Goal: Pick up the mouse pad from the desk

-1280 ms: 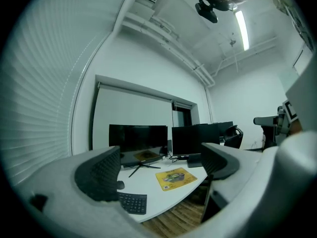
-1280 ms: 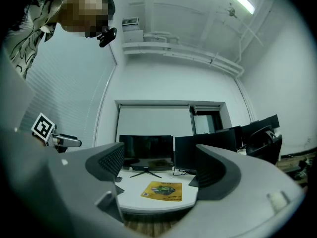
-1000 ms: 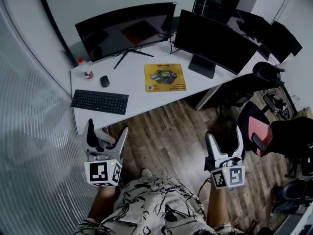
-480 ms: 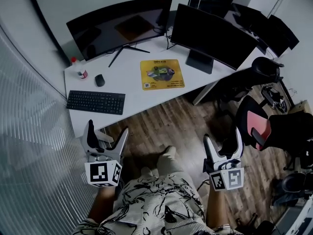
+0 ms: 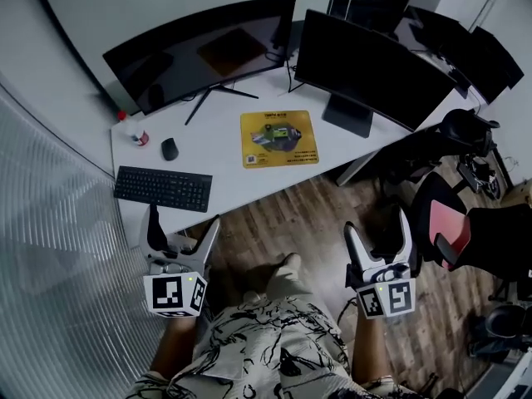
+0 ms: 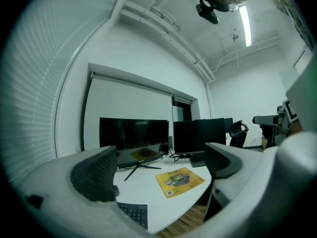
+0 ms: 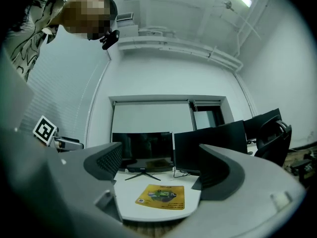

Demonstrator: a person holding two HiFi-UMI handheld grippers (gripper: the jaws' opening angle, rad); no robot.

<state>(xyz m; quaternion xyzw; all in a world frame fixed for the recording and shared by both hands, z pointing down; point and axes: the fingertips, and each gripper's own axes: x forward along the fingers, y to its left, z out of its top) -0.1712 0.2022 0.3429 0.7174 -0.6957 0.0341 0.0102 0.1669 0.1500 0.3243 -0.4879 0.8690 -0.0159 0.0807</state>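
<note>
A yellow mouse pad [image 5: 279,138] with a printed picture lies flat on the white desk [image 5: 224,156], in front of two dark monitors. It also shows in the left gripper view [image 6: 180,181] and the right gripper view [image 7: 161,197], far ahead of the jaws. My left gripper [image 5: 182,227] is held over the wooden floor, short of the desk's front edge, its jaws having just been opening, nothing between them. My right gripper [image 5: 377,229] is level with it on the right, open and empty too.
A black keyboard [image 5: 163,188], a black mouse [image 5: 169,148] and a small red-capped bottle [image 5: 140,135] sit on the desk's left part. Two monitors [image 5: 357,56] stand at the back. Black office chairs [image 5: 465,223] crowd the right side. A ribbed glass wall [image 5: 58,248] runs along the left.
The desk has come a little nearer in the head view as the person stepped forward. Both grippers keep their place in the picture, still apart from the desk.
</note>
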